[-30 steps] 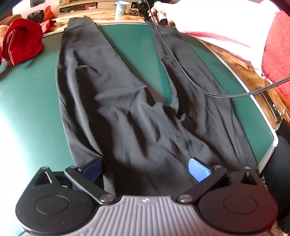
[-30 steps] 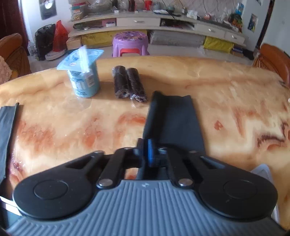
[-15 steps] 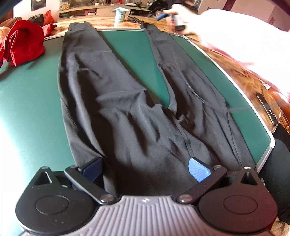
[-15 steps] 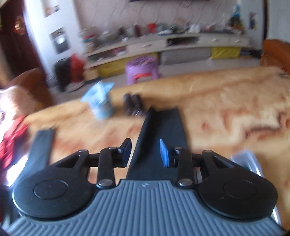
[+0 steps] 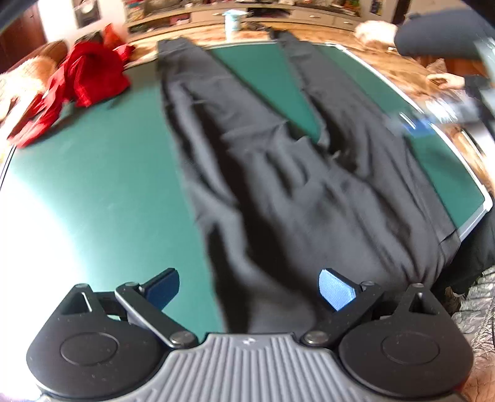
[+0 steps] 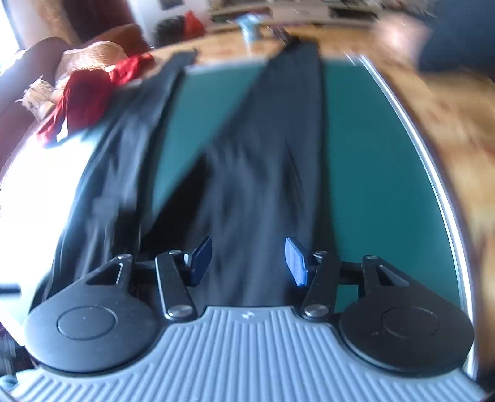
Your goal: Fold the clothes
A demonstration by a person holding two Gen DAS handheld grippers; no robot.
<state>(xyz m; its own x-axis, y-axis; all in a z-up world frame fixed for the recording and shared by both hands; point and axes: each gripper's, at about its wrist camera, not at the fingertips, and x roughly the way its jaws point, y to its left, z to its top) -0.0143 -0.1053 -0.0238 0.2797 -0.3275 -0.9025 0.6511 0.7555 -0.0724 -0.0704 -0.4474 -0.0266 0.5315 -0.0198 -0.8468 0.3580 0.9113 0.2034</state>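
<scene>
Black trousers lie flat on the green mat, waist near me and both legs stretching away. My left gripper hangs open above the waist end, its left pad over bare mat and its right pad over cloth. The right gripper hovers over the right leg of the trousers. Its jaws are opening, and the cloth lies under them, not pinched. In the left wrist view the right gripper is a blue blur at the mat's right edge.
A crumpled red garment lies at the mat's far left corner, also seen as the red garment. A pale cup stands on the wooden table beyond the leg ends. A person's dark sleeve is at the far right.
The right gripper let go of the leg hem, opened, and swept back along the right leg toward the waist. The left gripper stayed open and shifted left, off the trousers' side edge.
</scene>
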